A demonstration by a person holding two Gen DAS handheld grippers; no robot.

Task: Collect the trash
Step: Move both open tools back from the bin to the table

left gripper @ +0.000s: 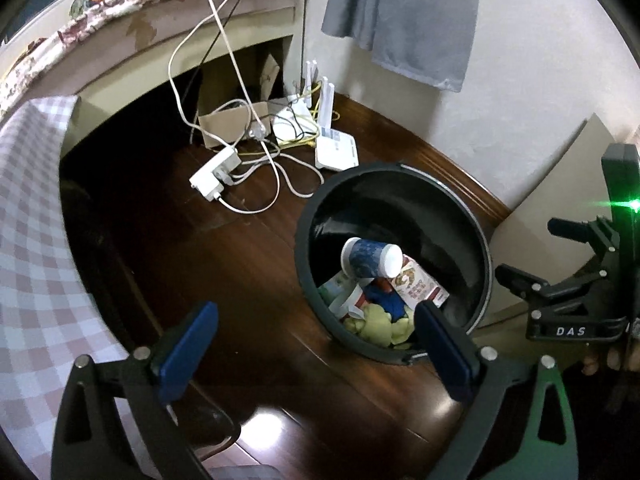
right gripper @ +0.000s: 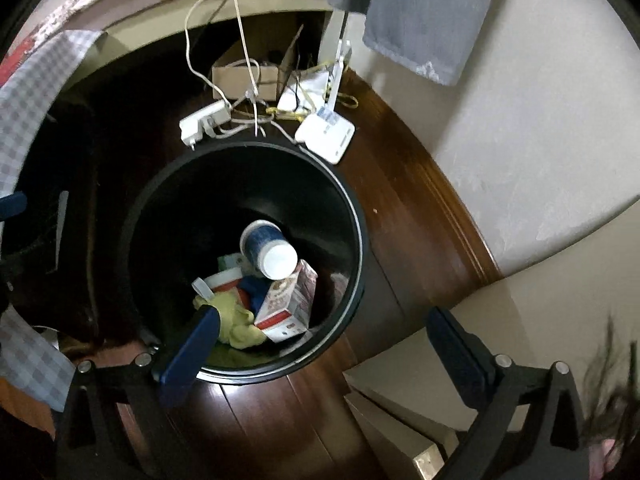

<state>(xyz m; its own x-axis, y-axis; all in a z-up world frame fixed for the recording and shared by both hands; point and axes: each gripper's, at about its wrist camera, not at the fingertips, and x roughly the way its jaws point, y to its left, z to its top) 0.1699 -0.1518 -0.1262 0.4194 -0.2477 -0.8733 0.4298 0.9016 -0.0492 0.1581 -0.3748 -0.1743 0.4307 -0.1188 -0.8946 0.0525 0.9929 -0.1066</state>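
Note:
A round black trash bin stands on the dark wood floor. Inside lie a blue-and-white paper cup on its side, a red-and-white carton, yellow-green crumpled wads and other scraps. My left gripper is open and holds nothing; its right finger hangs over the bin's near rim and its left finger over bare floor. In the right wrist view I look almost straight down into the bin, onto the cup and the carton. My right gripper is open and holds nothing, its left finger over the bin's near edge.
Behind the bin lie a white power strip, white routers, tangled cables and a cardboard box. A checked cloth hangs at the left. A grey cloth hangs on the wall. Beige boards lean at the right.

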